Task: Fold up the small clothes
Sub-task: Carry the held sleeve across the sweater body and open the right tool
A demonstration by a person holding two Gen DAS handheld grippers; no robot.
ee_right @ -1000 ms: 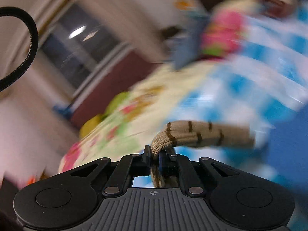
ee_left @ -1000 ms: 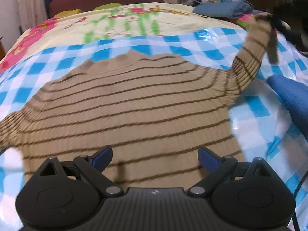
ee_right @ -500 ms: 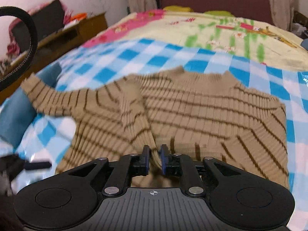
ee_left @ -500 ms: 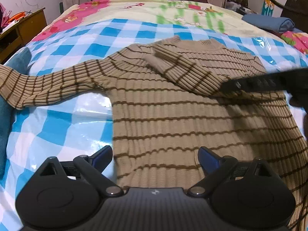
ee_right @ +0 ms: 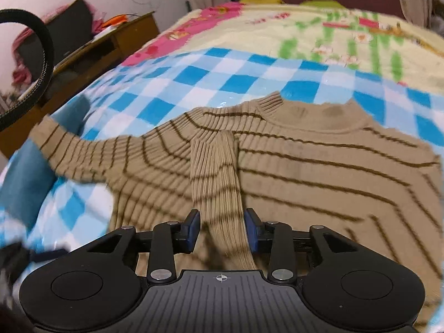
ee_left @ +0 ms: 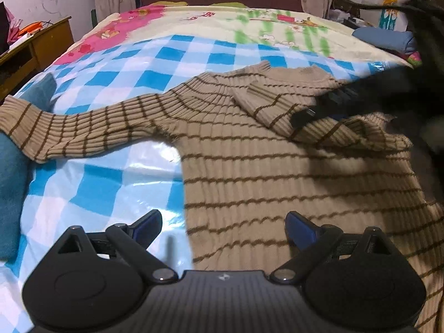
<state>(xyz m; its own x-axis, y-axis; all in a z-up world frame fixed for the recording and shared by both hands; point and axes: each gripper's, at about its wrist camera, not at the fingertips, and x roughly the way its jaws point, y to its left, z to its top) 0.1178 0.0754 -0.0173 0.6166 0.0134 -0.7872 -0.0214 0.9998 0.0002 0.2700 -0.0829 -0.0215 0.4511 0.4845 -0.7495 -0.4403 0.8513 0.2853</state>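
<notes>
A tan sweater with thin brown stripes (ee_left: 277,172) lies flat on a blue-and-white checked sheet (ee_left: 116,183). Its right sleeve (ee_right: 216,183) is folded across the chest. Its left sleeve (ee_left: 69,130) stretches out to the left. My right gripper (ee_right: 222,227) is open, its jaws on either side of the folded sleeve without clamping it; it also shows in the left wrist view (ee_left: 333,105). My left gripper (ee_left: 223,224) is open and empty above the sweater's lower left hem.
A teal cloth (ee_left: 11,172) lies at the sheet's left edge. A flowered bedspread (ee_left: 222,25) covers the bed beyond. A wooden desk (ee_right: 91,52) stands to the left. A folded blue garment (ee_left: 385,37) lies at the far right.
My right gripper carried the right sleeve over the chest, laid it down and opened its jaws. My left gripper shifted left toward the hem's left side.
</notes>
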